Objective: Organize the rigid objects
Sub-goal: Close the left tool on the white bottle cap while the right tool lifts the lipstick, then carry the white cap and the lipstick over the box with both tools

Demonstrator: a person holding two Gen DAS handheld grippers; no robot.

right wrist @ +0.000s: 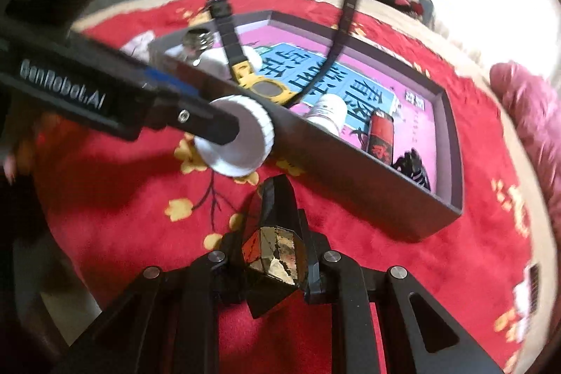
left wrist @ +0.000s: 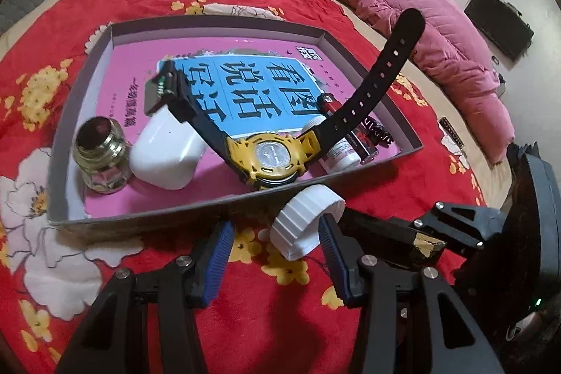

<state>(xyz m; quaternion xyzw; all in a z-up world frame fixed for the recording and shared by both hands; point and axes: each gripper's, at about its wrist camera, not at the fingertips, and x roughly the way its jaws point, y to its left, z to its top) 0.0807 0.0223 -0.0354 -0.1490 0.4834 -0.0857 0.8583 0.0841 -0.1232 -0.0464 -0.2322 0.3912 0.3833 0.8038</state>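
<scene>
Just outside the box's near wall (left wrist: 182, 204), the spread left gripper (left wrist: 277, 244) straddles a white cap (left wrist: 305, 221), likely for boxing, while the right gripper (right wrist: 277, 255) pinches a black-and-gold block (right wrist: 277, 247).

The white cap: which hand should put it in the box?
Probably left. The left gripper has its open fingers around the white cap, right beside the box. The right gripper is shut on a black-and-gold block.
</scene>
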